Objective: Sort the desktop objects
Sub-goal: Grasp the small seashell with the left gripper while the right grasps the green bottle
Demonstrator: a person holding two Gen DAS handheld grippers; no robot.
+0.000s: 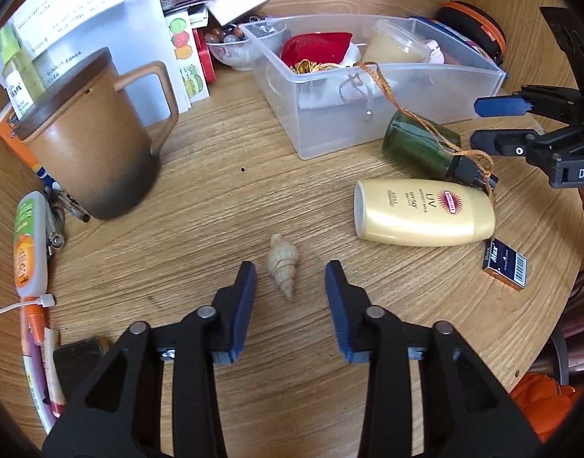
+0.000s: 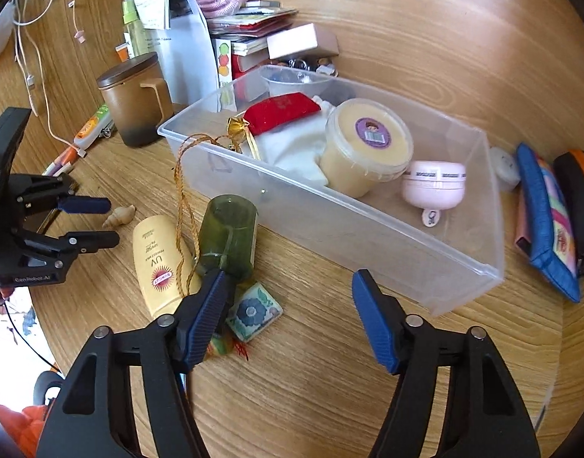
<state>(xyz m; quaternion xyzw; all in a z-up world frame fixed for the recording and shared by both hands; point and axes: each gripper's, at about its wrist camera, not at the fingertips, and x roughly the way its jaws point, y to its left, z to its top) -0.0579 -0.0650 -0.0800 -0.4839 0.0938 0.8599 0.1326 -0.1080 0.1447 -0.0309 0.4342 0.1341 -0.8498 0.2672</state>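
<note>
Wood-grain tabletop (image 1: 200,175) runs under everything, and it is crowded. At its far side stands a clear plastic bin (image 2: 368,236), already holding a red pouch (image 2: 280,112), a lidded cream tub (image 2: 368,141) and a small pink jar (image 2: 433,183), so it is most likely where the loose things are meant to go.

From the left wrist view, the left claw (image 1: 291,273) is spread wide and empty, with a small pale seashell (image 1: 283,263) lying flat between its tips; the fingers touch nothing yet, and the stance looks like a line-up for a pinch.

The right claw (image 2: 288,286) is also apart and holds nothing, hovering just before the bin's near wall. At its 9 o'clock finger lies a green bottle (image 2: 229,236) on its side, its orange cord (image 2: 185,191) looped over the bin's rim, with a yellow sunscreen bottle (image 2: 158,263) alongside and a flowered tile (image 2: 254,311) just below.

At the shell's 10 o'clock a lidded brown mug (image 1: 89,145) stands; at 2 o'clock the sunscreen and a small dark blue box (image 1: 505,265). The cord could snag on anything carried to the bin
</note>
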